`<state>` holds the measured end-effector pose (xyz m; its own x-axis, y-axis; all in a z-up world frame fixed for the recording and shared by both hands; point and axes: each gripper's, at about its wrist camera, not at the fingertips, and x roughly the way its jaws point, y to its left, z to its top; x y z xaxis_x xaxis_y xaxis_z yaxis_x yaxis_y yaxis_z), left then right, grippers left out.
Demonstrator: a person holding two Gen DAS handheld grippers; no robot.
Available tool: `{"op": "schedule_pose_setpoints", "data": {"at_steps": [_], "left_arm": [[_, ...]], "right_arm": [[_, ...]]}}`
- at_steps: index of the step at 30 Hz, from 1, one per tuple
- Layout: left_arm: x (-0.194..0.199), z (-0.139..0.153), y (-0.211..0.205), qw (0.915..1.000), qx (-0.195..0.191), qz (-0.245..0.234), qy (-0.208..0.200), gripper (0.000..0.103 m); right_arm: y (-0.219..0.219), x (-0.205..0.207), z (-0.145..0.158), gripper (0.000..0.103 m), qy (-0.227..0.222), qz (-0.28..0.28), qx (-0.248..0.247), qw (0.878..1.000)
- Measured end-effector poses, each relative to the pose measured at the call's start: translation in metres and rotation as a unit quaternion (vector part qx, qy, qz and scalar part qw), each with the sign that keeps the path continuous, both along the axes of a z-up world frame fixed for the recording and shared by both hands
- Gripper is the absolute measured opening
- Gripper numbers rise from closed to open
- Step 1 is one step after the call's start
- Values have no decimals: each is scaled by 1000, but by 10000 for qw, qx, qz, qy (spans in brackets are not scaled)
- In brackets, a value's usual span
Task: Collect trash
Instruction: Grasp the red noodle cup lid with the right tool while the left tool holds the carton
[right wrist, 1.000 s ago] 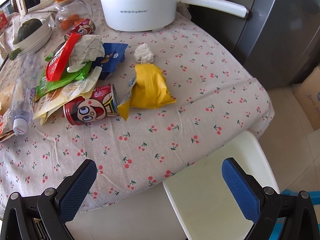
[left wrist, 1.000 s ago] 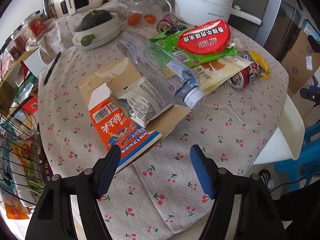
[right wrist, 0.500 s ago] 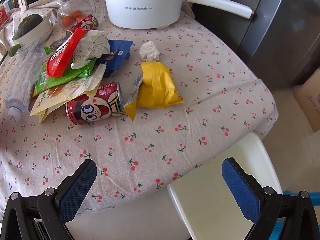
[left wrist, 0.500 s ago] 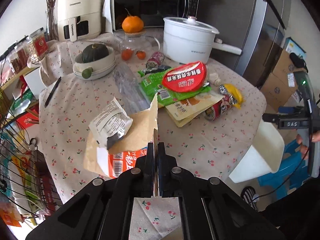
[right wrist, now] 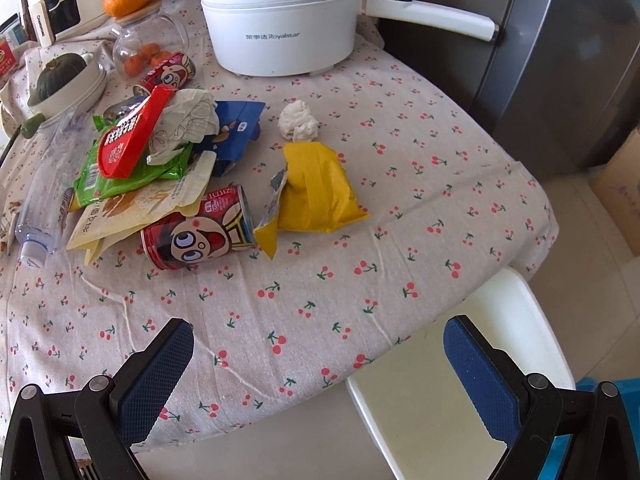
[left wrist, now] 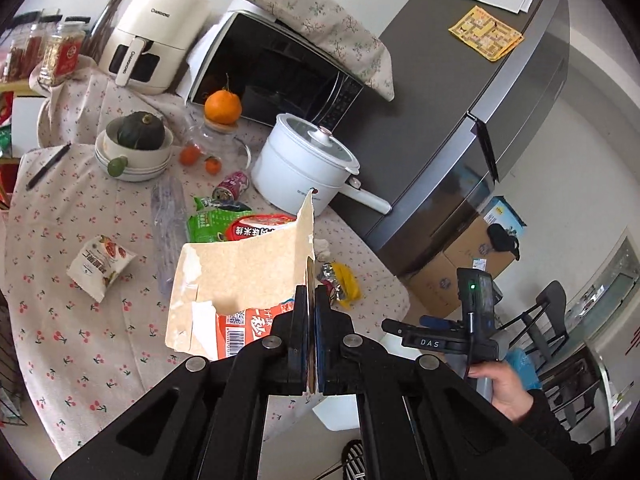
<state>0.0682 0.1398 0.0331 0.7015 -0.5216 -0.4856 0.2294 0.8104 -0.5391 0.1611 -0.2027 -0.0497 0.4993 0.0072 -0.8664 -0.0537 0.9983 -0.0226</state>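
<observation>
The left gripper (left wrist: 311,320) has its jaws pressed on the edge of a torn cardboard box (left wrist: 240,280), held above the table (left wrist: 80,340). The right gripper (right wrist: 320,364) is spread wide over the table edge, near a red can (right wrist: 196,238) and a yellow wrapper (right wrist: 316,192).

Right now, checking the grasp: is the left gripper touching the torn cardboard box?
Touching: the left wrist view shows the left gripper shut on the torn cardboard box.

Far ahead stand a white pot (right wrist: 280,28), a microwave (left wrist: 276,76) and an air fryer (left wrist: 154,40), a squash (left wrist: 140,130) in bowls (left wrist: 136,160) ahead-left, a grey fridge (left wrist: 472,92) to the right.
</observation>
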Motion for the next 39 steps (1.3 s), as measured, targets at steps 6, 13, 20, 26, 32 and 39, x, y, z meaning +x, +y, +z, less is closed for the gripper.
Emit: {"op": "schedule_pose_setpoints", "data": {"at_steps": [6,13,20,26,32,39], "left_arm": [[-3,2,1,9993,313,217,-14,2],[-2,-5,-5,9891,1313,672,18,2],[5,-14,0,9822,1643,904,131,2],[9,-21,9,9795,1720,1005,287,2],[11,-27,15,9783,1750,1032,408,2],[12,-26,12,9785,1738,1032,399,2]], "right_arm": [[-1,5,0,103,9,-27,311,9995],[11,46,-11,93,328,1,819,9961],[59,88,1,81,189,599,1459,9873],[89,131,-16,50,338,590,2184,9735],[98,150,-33,31,448,419,2640,9626],[100,142,-30,17,372,547,2983,9522]]}}
